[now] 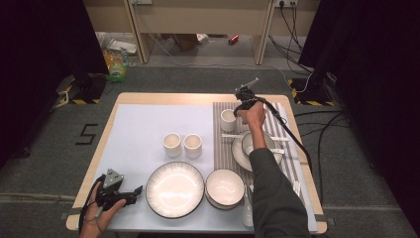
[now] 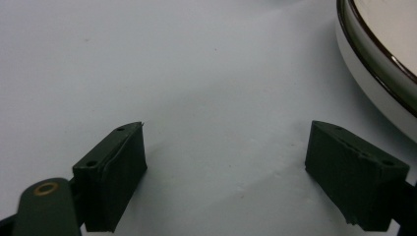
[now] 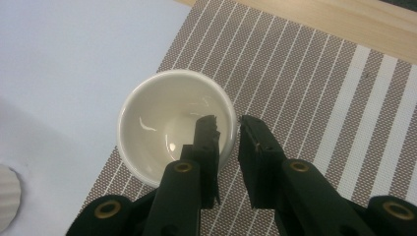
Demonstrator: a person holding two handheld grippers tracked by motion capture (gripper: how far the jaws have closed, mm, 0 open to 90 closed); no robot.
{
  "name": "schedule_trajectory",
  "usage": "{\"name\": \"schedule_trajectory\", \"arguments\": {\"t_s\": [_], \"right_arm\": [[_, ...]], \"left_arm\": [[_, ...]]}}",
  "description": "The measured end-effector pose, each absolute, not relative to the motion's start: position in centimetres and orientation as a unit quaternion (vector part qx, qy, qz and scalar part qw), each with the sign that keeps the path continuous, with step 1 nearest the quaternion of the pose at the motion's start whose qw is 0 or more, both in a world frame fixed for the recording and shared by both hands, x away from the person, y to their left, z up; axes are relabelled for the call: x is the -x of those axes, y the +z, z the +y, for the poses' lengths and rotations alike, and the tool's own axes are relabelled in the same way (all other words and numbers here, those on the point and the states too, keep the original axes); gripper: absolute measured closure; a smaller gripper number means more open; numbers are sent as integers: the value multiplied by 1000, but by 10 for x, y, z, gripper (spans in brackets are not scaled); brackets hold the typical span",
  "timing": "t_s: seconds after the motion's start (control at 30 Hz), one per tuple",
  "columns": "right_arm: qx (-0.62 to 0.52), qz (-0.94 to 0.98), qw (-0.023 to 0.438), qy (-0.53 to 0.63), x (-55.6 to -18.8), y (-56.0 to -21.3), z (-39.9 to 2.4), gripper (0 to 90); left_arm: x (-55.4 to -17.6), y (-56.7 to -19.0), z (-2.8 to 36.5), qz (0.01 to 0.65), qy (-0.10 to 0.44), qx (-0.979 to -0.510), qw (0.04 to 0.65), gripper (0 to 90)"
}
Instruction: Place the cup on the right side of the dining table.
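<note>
Straddling the cup (image 3: pixel 173 120) rim on the striped placemat (image 3: pixel 314 88), my right claw (image 3: pixel 227 129) stands slightly parted, not clamped; my left claw (image 2: pixel 226 162) gapes empty beside the plate (image 2: pixel 378 59).

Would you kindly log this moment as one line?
right claw: astride rim of cup on striped mat, grip unclear | left claw: open, idle on white sheet beside plate

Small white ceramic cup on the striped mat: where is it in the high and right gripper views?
High view: small white ceramic cup, upper half, right of centre.
Right gripper view: cup at centre, rim between the right tongs.
Shared landmark: brown striped woven placemat under it.
</note>
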State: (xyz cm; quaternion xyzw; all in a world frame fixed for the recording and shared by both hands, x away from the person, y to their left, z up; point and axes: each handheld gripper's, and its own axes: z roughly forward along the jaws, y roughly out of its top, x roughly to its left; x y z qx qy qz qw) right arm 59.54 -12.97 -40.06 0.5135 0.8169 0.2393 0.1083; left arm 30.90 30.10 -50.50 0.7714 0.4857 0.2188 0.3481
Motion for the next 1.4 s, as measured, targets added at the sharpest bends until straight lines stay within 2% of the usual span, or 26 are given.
{"name": "schedule_trajectory", "arguments": {"t_s": [1.4], "right_arm": [[-496, 817, 108, 274, -581, -383, -141, 749]], "left_arm": [[-309, -505, 301, 485, 217, -772, 348, 144]]}}
